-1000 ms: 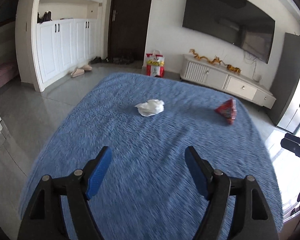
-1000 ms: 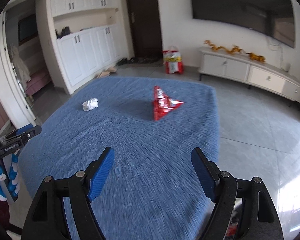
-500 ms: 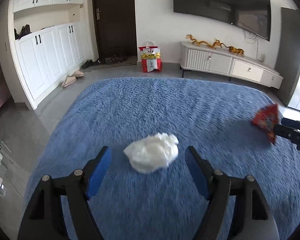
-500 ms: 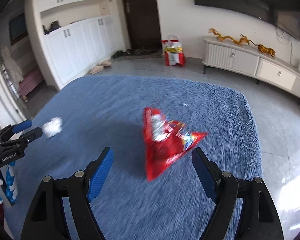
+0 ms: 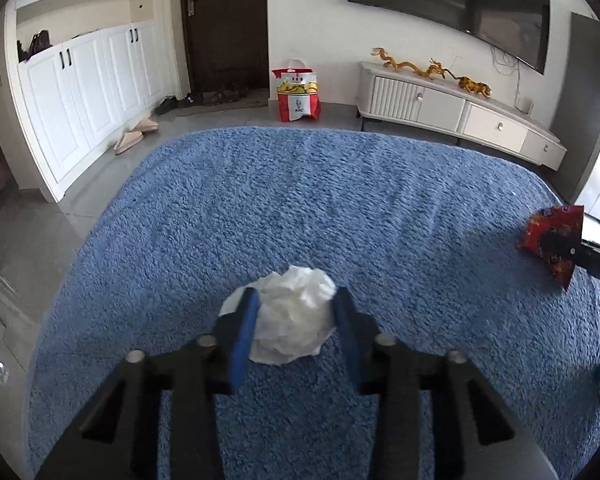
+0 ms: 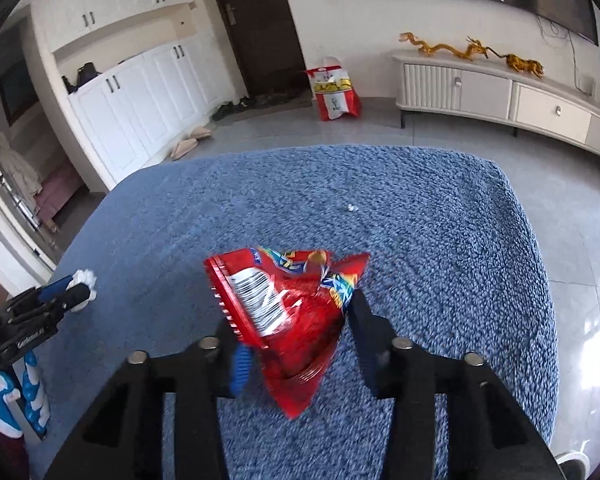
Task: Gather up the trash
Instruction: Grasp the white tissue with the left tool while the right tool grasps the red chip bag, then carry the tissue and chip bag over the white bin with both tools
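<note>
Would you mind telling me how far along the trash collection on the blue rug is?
Nothing is binned yet. The left gripper has its jaws around the white crumpled tissue; the right gripper has the red snack wrapper between its jaws. Left: carrying both away, plus a small white scrap on the blue rug.

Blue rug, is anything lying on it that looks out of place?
Yes. A tiny white scrap lies alone on the blue rug, beyond the red snack bag in the right gripper. The left gripper grips the crumpled white tissue.

blue rug (image 5: 340, 200), grey tiles (image 6: 572, 208) — white cabinets (image 5: 84, 92)
</note>
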Action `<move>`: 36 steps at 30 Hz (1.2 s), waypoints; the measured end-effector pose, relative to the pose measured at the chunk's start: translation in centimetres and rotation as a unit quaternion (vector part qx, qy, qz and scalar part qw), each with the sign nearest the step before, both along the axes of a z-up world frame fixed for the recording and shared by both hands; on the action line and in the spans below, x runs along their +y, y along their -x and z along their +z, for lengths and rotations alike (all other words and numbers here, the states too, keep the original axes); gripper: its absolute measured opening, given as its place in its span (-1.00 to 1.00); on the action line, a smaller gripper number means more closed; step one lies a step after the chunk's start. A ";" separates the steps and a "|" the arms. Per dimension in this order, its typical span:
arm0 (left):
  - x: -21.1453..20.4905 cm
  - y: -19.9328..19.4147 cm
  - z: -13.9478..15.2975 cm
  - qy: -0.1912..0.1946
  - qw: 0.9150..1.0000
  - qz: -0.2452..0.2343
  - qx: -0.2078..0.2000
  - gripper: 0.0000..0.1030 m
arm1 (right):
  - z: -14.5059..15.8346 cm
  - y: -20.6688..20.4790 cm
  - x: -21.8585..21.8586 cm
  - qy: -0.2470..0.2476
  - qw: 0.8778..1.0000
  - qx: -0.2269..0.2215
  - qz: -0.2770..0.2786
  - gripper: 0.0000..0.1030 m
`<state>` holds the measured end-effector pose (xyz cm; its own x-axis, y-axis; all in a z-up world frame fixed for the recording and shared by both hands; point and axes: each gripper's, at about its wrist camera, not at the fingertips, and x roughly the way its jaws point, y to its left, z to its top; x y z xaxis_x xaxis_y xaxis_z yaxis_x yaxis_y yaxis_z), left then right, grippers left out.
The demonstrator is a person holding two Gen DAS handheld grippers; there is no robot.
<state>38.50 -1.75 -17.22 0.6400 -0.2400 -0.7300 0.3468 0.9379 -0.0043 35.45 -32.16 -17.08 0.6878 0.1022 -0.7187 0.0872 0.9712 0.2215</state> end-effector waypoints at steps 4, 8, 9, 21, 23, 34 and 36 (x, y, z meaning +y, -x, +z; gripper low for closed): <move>-0.1 2.0 0.6 0.002 1.000 -0.008 -0.005 -0.55 | 0.9 2.4 0.9 -0.007 1.000 -0.012 0.020 -0.76; 0.6 4.7 1.5 0.014 1.000 -0.011 -0.007 -0.60 | 2.0 5.8 2.2 -0.009 0.999 -0.024 0.042 -0.84; 0.8 5.5 1.8 0.017 1.000 -0.011 -0.008 -0.61 | 2.4 6.9 2.6 -0.007 0.998 -0.028 0.048 -0.84; 2.7 16.0 6.3 0.059 0.998 -0.013 -0.027 -0.63 | 8.2 19.0 5.0 -0.017 0.992 -0.088 0.093 -0.87; 2.6 17.4 7.1 0.062 0.997 -0.015 -0.035 -0.63 | 9.3 21.3 4.5 -0.016 0.991 -0.099 0.089 -0.87; -1.3 24.2 11.0 0.074 0.993 -0.073 -0.064 -0.63 | 11.8 32.6 -2.1 0.010 0.992 -0.122 0.010 -0.87; -3.0 25.5 11.4 0.073 0.991 -0.095 -0.065 -0.63 | 11.5 34.3 -3.5 0.011 0.993 -0.121 -0.011 -0.87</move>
<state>13.05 -4.78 -5.80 0.6588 -0.4625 -0.5934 0.5236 0.8482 -0.0798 1.12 -35.70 -5.58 0.8424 0.0719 -0.5340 0.0548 0.9745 0.2178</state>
